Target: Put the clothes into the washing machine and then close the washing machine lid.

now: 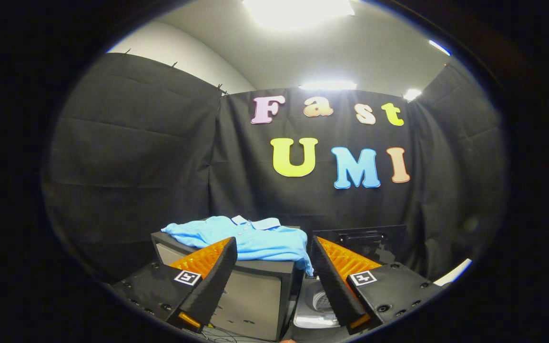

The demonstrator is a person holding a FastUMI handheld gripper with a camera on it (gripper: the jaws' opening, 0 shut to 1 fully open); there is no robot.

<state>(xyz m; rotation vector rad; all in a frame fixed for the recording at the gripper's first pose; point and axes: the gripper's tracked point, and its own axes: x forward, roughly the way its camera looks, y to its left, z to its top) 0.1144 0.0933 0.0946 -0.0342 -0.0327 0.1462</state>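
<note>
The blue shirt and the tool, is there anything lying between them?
No. In the gripper view the open tool faces the blue shirt, which lies on a dark box just ahead of the fingers, with nothing between them.

Open air ahead of the spread jaws; shirt [250, 238] drapes the box [255, 286] beyond.

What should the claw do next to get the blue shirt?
Probably move forward to the blue shirt. The claw is open and holds nothing, and the shirt lies just beyond its fingers on the grey box, beside the open washing machine.
</note>
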